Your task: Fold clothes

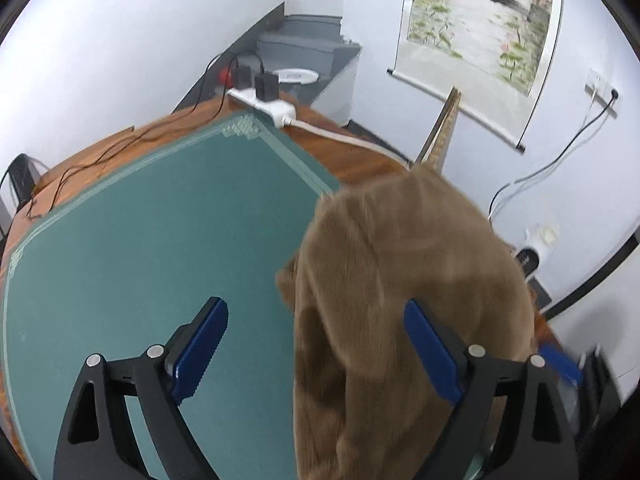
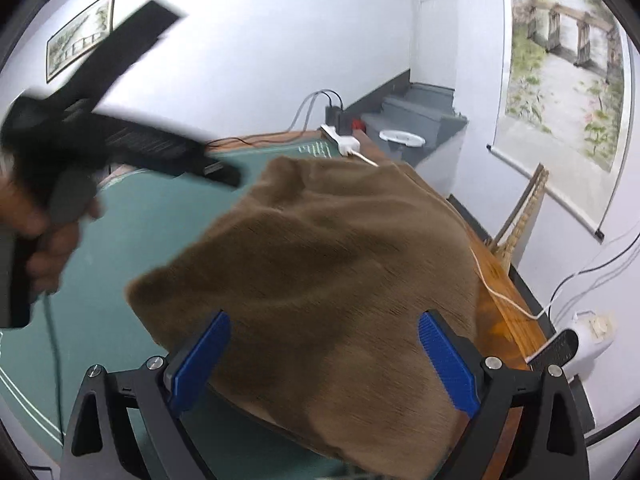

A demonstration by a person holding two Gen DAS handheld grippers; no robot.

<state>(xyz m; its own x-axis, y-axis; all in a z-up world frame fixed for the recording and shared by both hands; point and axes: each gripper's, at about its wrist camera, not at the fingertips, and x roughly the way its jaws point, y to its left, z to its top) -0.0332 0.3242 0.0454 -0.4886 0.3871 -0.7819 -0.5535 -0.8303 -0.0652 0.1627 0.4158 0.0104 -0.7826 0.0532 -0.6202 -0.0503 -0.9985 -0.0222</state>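
While I watch both wrist feeds, this is what I read off them:

Garment: brown cloth (image 2: 316,264), soft and short-napped like fleece, bunched into a rounded, creased heap on the right part of the table; its right side reaches past the mat onto the wood.
Mat: green mat (image 1: 160,240), smooth and flat, with a pale line border and a fretted corner pattern; bare to the left of the heap.
Table: glossy reddish wooden table (image 1: 352,160), with a curved far rim.
Left gripper (image 1: 316,350): black frame, ribbed blue pads, jaws spread wide; I see nothing pinched, left pad over the mat, right pad in front of the cloth.
Right gripper (image 2: 324,360): same build, jaws spread wide above the near part of the heap, gripping nothing.
Hand (image 2: 44,236): at the left in the right wrist feed, wrapped round the blurred black handle of the left gripper.
Far end: white power strip (image 1: 266,106) with black plugs.
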